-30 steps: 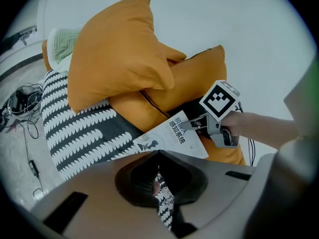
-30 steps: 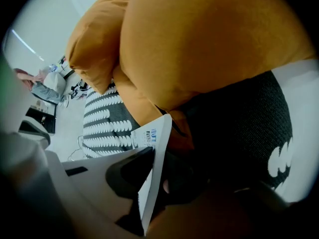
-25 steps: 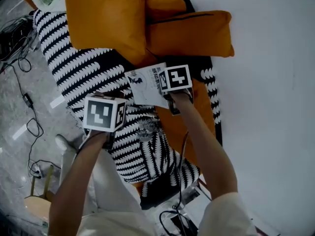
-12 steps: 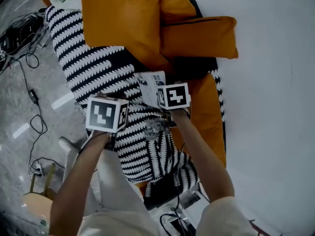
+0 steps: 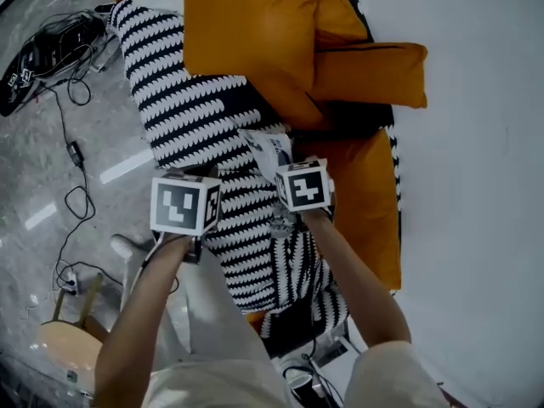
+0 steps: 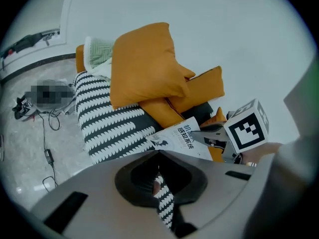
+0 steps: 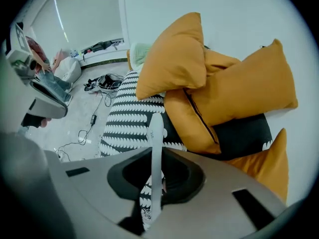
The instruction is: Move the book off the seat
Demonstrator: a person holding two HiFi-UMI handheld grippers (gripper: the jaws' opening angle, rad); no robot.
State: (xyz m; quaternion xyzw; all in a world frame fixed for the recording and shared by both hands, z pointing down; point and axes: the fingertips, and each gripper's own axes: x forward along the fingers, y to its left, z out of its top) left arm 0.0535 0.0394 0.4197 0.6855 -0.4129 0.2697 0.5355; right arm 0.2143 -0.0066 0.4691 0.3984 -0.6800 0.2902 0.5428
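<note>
In the head view, the right gripper (image 5: pixel 293 177) is pinching the near edge of the book (image 5: pixel 268 147). The book is hanging over the striped blanket (image 5: pixel 187 100), just near of the piled orange cushions (image 5: pixel 246 32) and left of the bare orange seat (image 5: pixel 365 202). The left gripper (image 5: pixel 189 198) is hovering further left, over the blanket's edge beside the grey floor (image 5: pixel 51 168), where cables (image 5: pixel 72 155) are trailing. As I judge it, the book is being carried but is not yet clear of the seat. The sound way is keeping the pinch firm and the book level, and steering it left past the blanket before any letting go. A thin paperback held by one edge is likely to droop or slip.

In the left gripper view, that claw's own jaws are standing close together on nothing, with only a sliver of blanket pattern showing past them. Beyond, the book (image 6: pixel 182 136) is showing its pale printed cover face up, flat and flexible, with the right gripper (image 6: pixel 197 132) biting its right edge. The cushions (image 6: pixel 144 66) are looking plump and matte, and the blanket (image 6: pixel 114 126) knitted, with white scallops on black.

In the right gripper view, the jaws have just been closing and are now clamping the book (image 7: pixel 156 148), which is showing edge-on as a slim white strip running away between them. Behind it, a zip seam is crossing one soft cushion (image 7: pixel 174 59).
</note>
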